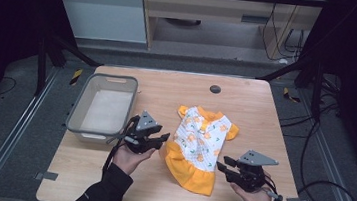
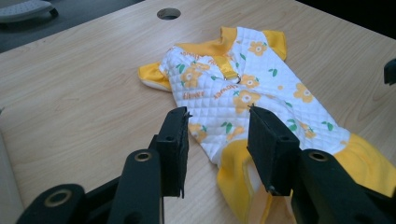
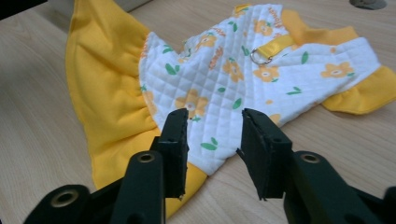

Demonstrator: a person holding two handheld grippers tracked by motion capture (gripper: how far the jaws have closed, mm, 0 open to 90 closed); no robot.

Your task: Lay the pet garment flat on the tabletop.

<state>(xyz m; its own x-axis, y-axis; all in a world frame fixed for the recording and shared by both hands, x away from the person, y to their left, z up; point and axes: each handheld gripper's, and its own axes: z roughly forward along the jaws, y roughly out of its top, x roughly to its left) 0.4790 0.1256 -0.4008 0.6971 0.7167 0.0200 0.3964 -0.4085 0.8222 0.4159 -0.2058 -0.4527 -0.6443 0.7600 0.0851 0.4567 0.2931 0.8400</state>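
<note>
A small dress lies flat on the worktop, right of the grey basket, collar end away from the person, yellow skirt ruffle nearest. Left tool sits just beside the dress's left edge at the waist; right tool just beside the ruffle's right corner. Both tools stand with jaws parted to a middling gap, holding nothing. In the left gripper view, the quilted white body carries a yellow strap with a metal ring. Judgement: light, soft, limp; it will sag and fold when lifted. Quilted part is thicker, gives better bite. Best hold: pinch an edge or sleeve, one tool each side.
</note>
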